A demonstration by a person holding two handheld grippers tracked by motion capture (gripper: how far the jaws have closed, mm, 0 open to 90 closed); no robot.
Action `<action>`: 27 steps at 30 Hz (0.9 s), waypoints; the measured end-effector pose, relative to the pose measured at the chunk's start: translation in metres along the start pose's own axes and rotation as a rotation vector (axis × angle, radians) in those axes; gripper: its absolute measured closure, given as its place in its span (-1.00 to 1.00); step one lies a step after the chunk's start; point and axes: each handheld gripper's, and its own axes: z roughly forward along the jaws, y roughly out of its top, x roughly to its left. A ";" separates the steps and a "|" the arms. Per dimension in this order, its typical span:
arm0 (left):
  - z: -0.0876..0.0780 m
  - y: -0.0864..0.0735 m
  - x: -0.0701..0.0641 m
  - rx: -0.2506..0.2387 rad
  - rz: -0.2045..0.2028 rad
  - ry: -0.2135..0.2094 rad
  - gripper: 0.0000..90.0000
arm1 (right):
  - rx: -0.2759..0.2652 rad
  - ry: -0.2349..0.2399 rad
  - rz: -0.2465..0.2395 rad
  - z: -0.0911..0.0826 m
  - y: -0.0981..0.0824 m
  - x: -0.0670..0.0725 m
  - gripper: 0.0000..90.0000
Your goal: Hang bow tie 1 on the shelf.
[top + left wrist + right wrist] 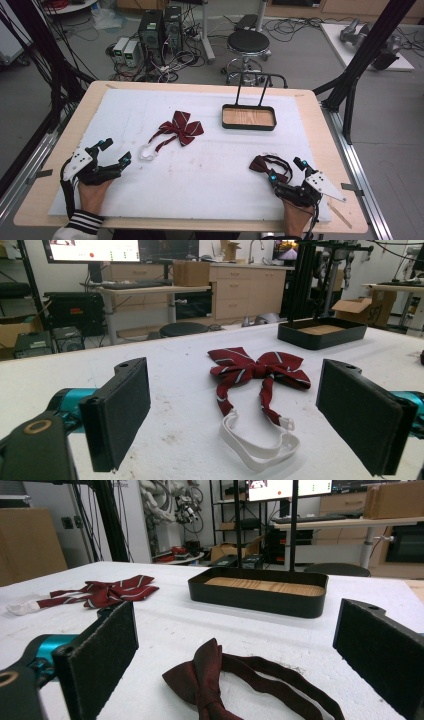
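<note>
Both jaws are seen spread: left hand-held gripper near the striped bow tie, right hand-held gripper at the dark bow tie, nothing gripped.

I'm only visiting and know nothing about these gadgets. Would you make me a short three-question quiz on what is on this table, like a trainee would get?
1. True or false: the striped bow tie lies inside the black tray.
2. Which gripper is nearer the plain dark red bow tie? A) left gripper B) right gripper
3. What colour is the strap loop on the striped bow tie?

Key
1. False: it lies on the white mat, left of the tray.
2. B. That bow tie lies just in front of its open jaws, untouched.
3. White.
</note>
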 end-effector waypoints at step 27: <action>0.006 0.004 0.002 0.059 -0.006 -0.008 -0.68 | -0.016 0.009 0.003 -0.001 0.000 -0.001 -0.93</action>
